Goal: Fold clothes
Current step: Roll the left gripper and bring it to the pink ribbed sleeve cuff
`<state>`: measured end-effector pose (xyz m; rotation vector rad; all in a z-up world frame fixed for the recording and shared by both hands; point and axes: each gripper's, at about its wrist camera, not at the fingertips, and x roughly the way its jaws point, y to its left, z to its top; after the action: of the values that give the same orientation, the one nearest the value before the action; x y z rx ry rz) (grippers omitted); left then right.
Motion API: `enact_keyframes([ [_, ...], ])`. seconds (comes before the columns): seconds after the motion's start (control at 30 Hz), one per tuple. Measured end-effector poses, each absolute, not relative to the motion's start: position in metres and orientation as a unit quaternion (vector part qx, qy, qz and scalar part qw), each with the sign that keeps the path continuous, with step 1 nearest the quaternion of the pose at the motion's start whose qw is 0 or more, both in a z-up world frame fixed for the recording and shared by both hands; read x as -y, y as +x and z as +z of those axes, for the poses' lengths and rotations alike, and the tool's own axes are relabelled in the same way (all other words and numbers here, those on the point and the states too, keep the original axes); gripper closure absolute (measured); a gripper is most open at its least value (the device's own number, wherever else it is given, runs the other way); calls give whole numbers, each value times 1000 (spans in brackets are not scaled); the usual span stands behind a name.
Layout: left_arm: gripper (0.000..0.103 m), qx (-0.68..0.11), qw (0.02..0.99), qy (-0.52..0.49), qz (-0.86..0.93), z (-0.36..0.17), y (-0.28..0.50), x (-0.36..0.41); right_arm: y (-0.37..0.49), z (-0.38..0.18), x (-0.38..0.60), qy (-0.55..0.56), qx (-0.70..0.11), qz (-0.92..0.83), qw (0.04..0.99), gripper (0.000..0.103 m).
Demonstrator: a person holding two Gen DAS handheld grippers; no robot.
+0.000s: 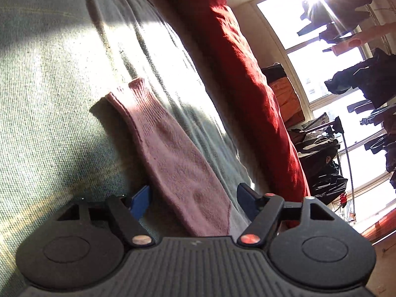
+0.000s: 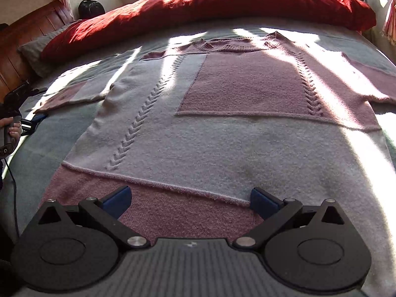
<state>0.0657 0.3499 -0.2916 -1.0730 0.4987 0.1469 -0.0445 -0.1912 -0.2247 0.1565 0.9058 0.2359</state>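
A pink and pale grey knitted sweater (image 2: 222,128) lies spread flat on a bed (image 2: 61,148), neckline away from the right hand-held gripper (image 2: 190,201) and hem nearest to it. That hand-held gripper hovers over the pink hem band with its jaws wide apart and nothing between the blue pads (image 2: 117,199). Beyond the sweater, a red duvet (image 2: 210,5) is bunched across the far side of the bed.

Off to the right hand-held gripper's left, the left hand-held gripper (image 1: 194,198) sits low at the end of the sweater's pink sleeve (image 1: 170,153). The sleeve runs forward between its jaws, ribbed cuff (image 1: 131,91) at the far end. The jaws stand partly open; whether the pads touch the knit cannot be told. In the right wrist view a hand (image 2: 11,128) grips that tool's handle at the bed's edge.
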Motion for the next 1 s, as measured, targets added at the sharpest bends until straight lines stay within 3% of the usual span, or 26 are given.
enact_keyframes([
  [0.27,56,-235,844,-472,101,-295,83,-357,-38,-228,193,79,-433,114,891,0],
  [0.57,58,-230,862,-436,114,-293,86,-353,-37,-229,193,78,-431,115,892,0],
  [0.93,35,-199,875,-436,72,-292,78,-353,-38,-230,194,79,-428,118,893,0],
  [1.0,17,-191,882,-426,66,-290,79,-346,-38,-230,194,80,-427,119,893,0],
])
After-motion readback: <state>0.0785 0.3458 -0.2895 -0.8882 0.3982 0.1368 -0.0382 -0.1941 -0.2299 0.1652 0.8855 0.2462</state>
